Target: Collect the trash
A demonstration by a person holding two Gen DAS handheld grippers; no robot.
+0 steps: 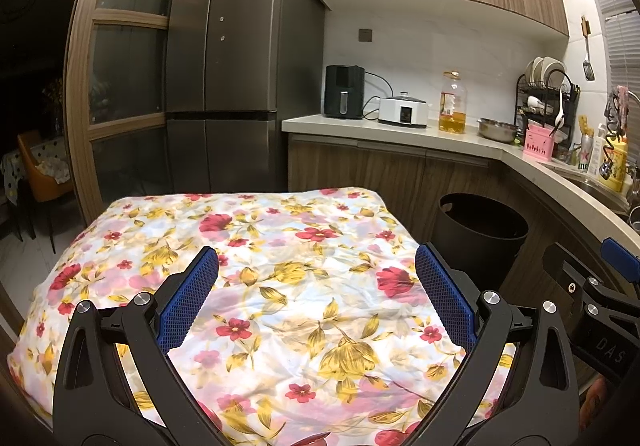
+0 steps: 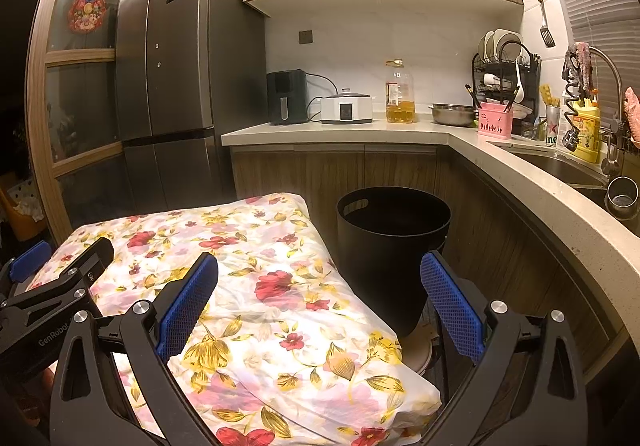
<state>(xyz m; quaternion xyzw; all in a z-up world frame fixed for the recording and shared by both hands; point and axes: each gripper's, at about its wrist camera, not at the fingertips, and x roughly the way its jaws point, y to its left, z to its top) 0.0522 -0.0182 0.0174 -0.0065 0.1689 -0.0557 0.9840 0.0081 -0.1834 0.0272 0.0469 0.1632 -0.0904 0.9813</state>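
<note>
Both grippers, left [image 1: 316, 298] and right [image 2: 320, 302], gape empty over the floral cloth [image 1: 256, 286]. No trash visible on it. Risk: pads snag cloth beside the black bin [image 2: 394, 246].

The left gripper [image 1: 316, 266] is held level, its jaws spread wide with nothing between the blue pads [image 1: 188, 306]. The right gripper [image 2: 320, 270] is held the same way just beside it, jaws equally wide and empty. Each shows at the edge of the other's view, side by side and apart.
</note>
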